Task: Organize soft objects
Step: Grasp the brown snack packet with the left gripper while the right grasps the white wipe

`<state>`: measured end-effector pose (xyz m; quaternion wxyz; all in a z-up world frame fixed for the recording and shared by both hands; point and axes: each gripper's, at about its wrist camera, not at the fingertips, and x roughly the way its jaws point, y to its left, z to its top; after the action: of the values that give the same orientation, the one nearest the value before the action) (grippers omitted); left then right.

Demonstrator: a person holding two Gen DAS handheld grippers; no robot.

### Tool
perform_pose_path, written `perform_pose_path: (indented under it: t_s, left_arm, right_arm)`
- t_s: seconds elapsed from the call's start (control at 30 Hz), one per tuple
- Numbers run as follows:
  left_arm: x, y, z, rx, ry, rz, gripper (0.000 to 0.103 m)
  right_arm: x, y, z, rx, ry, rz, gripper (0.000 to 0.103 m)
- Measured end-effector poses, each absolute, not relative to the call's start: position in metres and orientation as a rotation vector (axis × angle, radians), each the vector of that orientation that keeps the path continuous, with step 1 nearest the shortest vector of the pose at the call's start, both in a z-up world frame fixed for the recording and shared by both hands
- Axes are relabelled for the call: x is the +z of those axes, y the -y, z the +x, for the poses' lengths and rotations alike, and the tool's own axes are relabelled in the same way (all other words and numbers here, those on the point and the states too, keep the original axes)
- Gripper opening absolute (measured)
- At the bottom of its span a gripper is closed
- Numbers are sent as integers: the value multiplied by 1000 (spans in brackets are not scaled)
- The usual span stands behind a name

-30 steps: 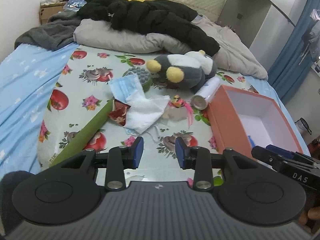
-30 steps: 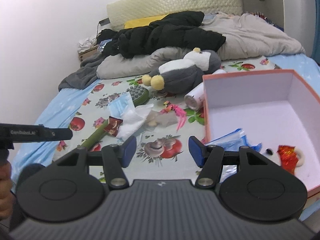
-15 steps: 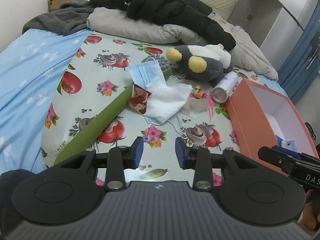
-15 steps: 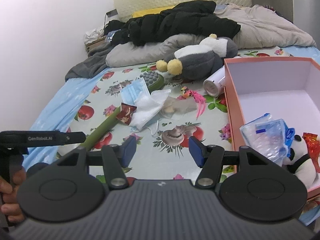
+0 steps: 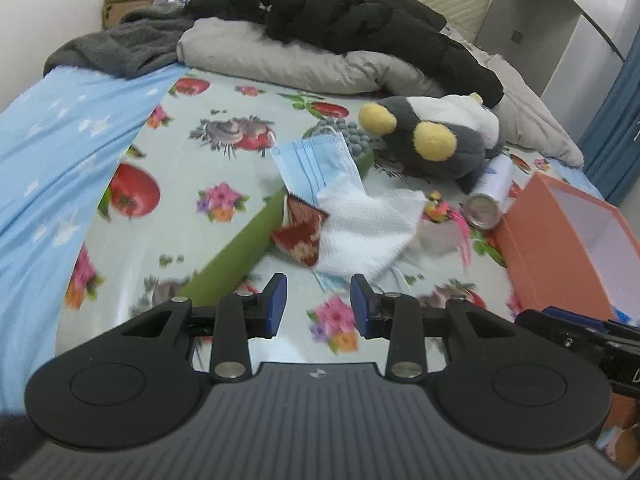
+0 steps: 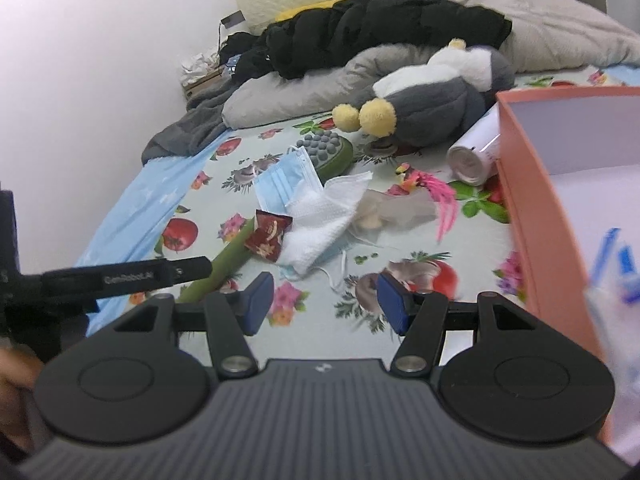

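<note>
**Both my grippers empty above the pile of soft things**

The white cloth (image 5: 366, 228) lies crumpled in the middle of the fruit-print sheet (image 5: 224, 152), partly over a blue face mask (image 5: 316, 164) and touching a small red patterned pouch (image 5: 300, 236) at its left edge. A long green massage stick (image 5: 240, 252) runs under that pile, its grey knobbed head (image 6: 322, 148) poking out beyond the mask. Just behind sits the grey plush penguin (image 5: 440, 148), lying on its side with its yellow feet toward me. A pink feathered toy (image 6: 430, 188) and a white can (image 6: 474, 156) lie between the cloth and the orange box (image 6: 536, 216), which stands open at the right edge of the sheet.

My left gripper (image 5: 318, 306) hangs over the sheet just short of the cloth, its jaws spread partway with nothing between them. My right gripper (image 6: 322, 300) is beside the box wall, jaws spread wider, also empty. Black and grey bedding (image 5: 340, 28) is heaped at the far end of the bed.
</note>
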<state>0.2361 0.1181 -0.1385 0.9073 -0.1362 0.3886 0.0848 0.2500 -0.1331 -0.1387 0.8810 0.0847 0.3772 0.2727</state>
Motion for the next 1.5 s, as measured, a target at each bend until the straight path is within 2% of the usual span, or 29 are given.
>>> perform_pose_path:
  t_s: [0.2, 0.23, 0.3, 0.37, 0.7, 0.8, 0.87, 0.93, 1.03, 1.5]
  left_arm:
    - [-163, -130, 276, 172, -840, -239, 41]
    - [-166, -130, 282, 171, -836, -225, 48]
    - [-171, -132, 294, 168, -829, -202, 53]
    - [-175, -133, 303, 154, -820, -177, 53]
    - [-203, -123, 334, 114, -820, -36, 53]
    - [-211, -120, 337, 125, -822, 6, 53]
    - [-213, -117, 338, 124, -813, 33, 51]
    - [-215, -115, 338, 139, -811, 50, 40]
    - [-214, -119, 337, 135, -813, 14, 32]
    - [-156, -115, 287, 144, -758, -162, 30]
  right_arm:
    - [-157, 118, 287, 571, -821, 258, 58]
    - [-161, 116, 293, 570, -832, 279, 55]
    - [-169, 113, 305, 573, -851, 317, 54]
    - [-176, 108, 316, 574, -875, 346, 43]
    - [-214, 91, 360, 566, -968, 465, 38]
    - [-222, 86, 367, 566, -986, 471, 31]
    - [-227, 84, 372, 565, -998, 477, 26]
    - [-230, 82, 373, 570, -1005, 480, 19]
    - [-229, 81, 372, 578, -1001, 468, 8]
    - [-179, 93, 326, 601, -916, 397, 7]
